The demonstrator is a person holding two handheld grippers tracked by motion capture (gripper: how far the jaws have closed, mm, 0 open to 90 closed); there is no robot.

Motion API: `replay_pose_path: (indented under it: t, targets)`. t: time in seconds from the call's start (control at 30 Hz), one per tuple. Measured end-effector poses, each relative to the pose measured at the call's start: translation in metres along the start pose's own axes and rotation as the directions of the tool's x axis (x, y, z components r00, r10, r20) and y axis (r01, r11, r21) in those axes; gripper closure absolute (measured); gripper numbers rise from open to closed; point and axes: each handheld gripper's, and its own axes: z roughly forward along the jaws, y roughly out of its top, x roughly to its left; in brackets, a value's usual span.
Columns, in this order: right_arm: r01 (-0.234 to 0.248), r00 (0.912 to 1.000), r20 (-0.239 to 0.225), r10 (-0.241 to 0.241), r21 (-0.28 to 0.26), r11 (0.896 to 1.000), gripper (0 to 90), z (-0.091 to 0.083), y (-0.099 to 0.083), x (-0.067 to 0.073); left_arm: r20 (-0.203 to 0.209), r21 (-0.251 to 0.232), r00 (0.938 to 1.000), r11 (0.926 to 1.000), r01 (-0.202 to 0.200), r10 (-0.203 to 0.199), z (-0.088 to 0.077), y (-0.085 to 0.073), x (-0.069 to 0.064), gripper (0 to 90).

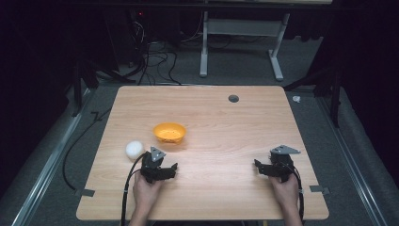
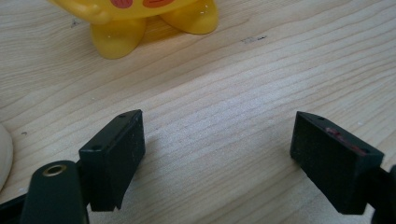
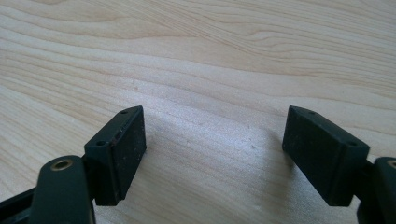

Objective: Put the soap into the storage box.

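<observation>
1. Holding both grippers, left gripper [image 1: 175, 166] and right gripper [image 1: 257, 164], wide open and empty, we wait.
2. We see the white ball [image 1: 134, 149] left of our left jaws, the yellow bowl [image 1: 170, 132] just ahead.
3. We should turn slowly toward the ball.

Table lit, room dark.
Table [image 1: 226, 127] evenly bright in the high view, surroundings near black; gripper views sharp, soft shadows under jaws.
</observation>
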Motion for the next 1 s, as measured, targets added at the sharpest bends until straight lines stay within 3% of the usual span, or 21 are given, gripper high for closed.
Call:
replay_pose_path:
  t: [0.73, 1.0]
  targets:
    - [-0.002, 1.0, -0.001, 0.002, 0.0, 1.0, 22.4, 0.0, 0.0, 0.0, -0.017, 0.002, 0.9998, 0.9999, 0.011, -0.011, -0.003, -0.001, 0.002, 19.3]
    - [-0.002, 1.0, -0.001, 0.002, 0.0, 1.0, 22.4, 0.0, 0.0, 0.0, 0.004, -0.037, 0.999, 0.9984, 0.044, -0.044, -0.015, 0.0, 0.005, 19.7]
